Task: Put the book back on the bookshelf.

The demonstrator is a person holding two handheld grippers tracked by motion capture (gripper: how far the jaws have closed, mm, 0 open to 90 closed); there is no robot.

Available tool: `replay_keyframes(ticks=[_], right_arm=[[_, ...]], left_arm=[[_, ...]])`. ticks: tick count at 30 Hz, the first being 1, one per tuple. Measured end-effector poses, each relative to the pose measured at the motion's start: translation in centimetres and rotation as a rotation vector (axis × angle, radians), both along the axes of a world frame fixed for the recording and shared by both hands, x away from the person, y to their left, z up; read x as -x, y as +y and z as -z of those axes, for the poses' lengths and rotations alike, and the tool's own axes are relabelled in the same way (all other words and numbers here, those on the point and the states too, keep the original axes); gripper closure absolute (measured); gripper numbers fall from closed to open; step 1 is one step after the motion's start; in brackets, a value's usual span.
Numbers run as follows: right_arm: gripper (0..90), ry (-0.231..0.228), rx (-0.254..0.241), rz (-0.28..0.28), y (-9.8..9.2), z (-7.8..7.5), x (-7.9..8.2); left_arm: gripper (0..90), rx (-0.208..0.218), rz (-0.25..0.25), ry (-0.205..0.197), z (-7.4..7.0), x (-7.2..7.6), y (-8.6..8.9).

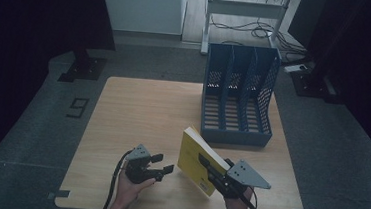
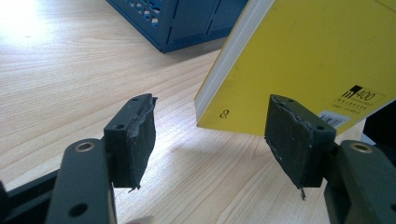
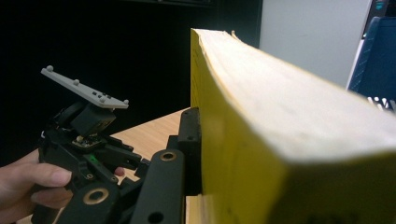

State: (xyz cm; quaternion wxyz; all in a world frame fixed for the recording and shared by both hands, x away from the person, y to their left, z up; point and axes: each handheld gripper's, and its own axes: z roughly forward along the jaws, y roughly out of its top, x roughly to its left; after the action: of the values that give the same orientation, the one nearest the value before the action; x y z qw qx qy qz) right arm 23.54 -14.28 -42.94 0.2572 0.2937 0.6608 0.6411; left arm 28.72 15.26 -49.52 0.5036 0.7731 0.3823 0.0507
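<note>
So the wooden table takes up most of the high view, with dark floor all around it. The whole left half of the top is bare wood, so loads of open room there. At the far right sits a blue file rack with three slots, all facing up and toward the person, and it's set close to the table's right edge.

Next biggest is the yellow book, held up off the wood and tilted, just in front of the rack but not touching it. The right gripper has it clenched between its jaws near the lower end. The right gripper view gives you something the top camera doesn't: the thick block of cream pages seen edge-on, with one black jaw pressed flat on the yellow cover. The other jaw is hidden behind the book.

The left gripper sits just left of the book, near the table's front edge, jaws spread wide with nothing between them. Its own view shows the worn black pads and, through the gap, the book's back cover with a barcode sticker and small print too tiny to read. The book's lower corner hangs clear of the wood there.
</note>
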Motion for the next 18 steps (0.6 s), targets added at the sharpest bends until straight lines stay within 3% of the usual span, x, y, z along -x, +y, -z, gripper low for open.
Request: replay_keyframes(ticks=[18], right_arm=[[74.1,0.000,-0.003,0.030,-0.25,-0.36,-0.24]], left_arm=[[33.8,-0.001,0.007,0.019,-0.15,-0.09,0.32]])
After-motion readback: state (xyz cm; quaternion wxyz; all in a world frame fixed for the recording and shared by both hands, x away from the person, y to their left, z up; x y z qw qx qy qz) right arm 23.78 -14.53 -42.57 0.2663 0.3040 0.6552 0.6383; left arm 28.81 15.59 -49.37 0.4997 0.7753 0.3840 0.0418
